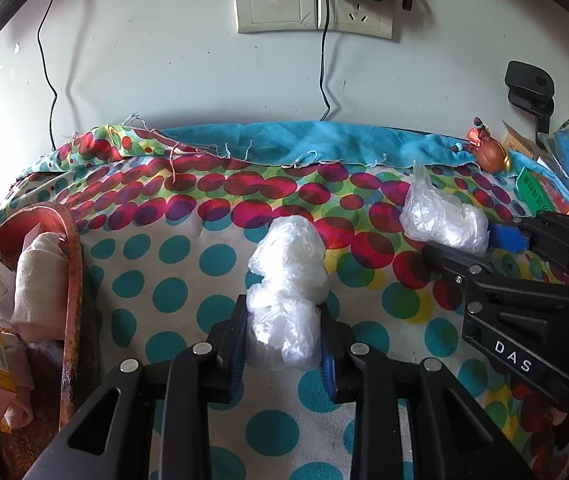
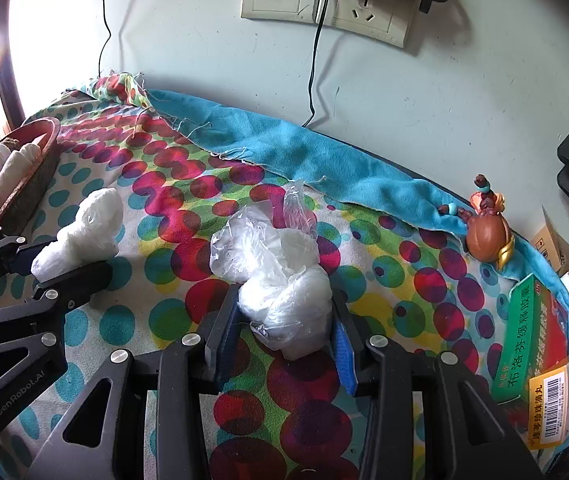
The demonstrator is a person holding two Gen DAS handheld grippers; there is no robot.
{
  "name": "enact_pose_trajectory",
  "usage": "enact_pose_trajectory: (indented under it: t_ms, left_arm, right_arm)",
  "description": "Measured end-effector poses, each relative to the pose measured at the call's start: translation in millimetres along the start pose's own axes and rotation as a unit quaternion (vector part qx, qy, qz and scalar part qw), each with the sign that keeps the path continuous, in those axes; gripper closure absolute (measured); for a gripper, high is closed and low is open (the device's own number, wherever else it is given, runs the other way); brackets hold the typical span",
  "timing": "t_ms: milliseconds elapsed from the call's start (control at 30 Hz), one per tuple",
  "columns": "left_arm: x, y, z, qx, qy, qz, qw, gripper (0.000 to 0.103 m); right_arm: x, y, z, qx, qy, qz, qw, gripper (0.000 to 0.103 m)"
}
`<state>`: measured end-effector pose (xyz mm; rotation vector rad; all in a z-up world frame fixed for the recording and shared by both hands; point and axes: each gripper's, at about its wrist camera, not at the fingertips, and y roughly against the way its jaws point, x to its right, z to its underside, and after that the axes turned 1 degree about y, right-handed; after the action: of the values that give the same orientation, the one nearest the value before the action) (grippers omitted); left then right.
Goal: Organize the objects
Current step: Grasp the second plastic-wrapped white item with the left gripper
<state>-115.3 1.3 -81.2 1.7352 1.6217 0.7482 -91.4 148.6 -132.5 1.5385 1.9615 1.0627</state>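
A cloth (image 1: 188,264) dotted in teal, red and yellow covered the counter, edged by a plain turquoise fabric (image 1: 304,140); two whitish translucent plastic bundles (image 1: 288,280) (image 2: 280,276) lay beside a brown, possibly crab-shaped, figurine (image 2: 488,232).

Black linkage fingers (image 1: 230,344), blue pads, silver screws
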Motion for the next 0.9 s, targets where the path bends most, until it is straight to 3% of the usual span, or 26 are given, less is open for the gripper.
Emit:
enact_pose_trajectory:
  t_ms: [200,533,900]
  left_arm:
    - [-6.9,-1.0,0.8,-0.003,0.014,0.014,0.9998,0.072]
    - [-5.0,-0.2,1.6,0.0,0.011,0.004,0.9999,0.073]
    - [-11.5,21.9,4.1,0.055,0.033,-0.017,0.9978,0.073]
  right_arm:
    - [-2.4,-0.7,-1.1,0.001,0.007,0.009,1.0,0.065]
    - [-11.1,0.3,-3.5,0.006,0.03,0.01,0.999,0.068]
    - [-20.4,1.8,-5.4,0.011,0.055,0.007,0.998,0.068]
